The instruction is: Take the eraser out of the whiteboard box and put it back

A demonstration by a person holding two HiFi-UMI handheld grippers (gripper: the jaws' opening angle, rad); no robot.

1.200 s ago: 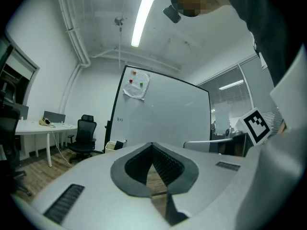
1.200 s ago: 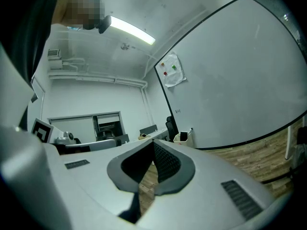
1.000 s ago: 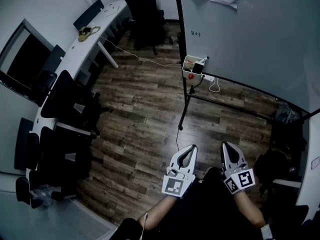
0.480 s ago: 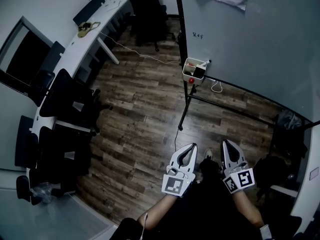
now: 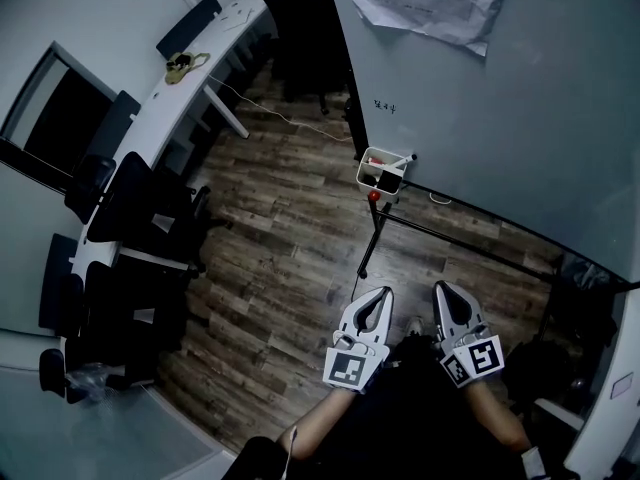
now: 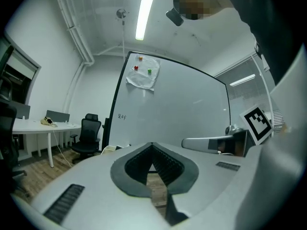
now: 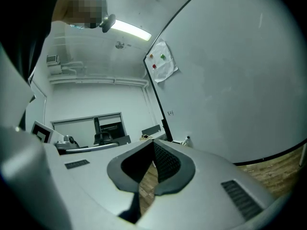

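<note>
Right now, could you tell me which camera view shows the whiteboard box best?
The head view: the whiteboard box is seen in full from above. The left gripper view and right gripper view show only a sliver behind their jaws.

The floor (image 5: pixel 280 238) under you is grainy, matt wood plank. Your whiteboard (image 5: pixel 520 128) looks smooth and faintly glossy, and its sheet (image 5: pixel 430 3) is crumpled paper. Your left gripper (image 5: pixel 384 294) and right gripper (image 5: pixel 440 289) are matt white plastic with ribbed dark pads (image 6: pixel 168 164).

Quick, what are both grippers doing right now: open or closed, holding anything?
Left hand-held gripper: closed, holding nothing.
Right hand-held gripper: closed, holding nothing.
</note>
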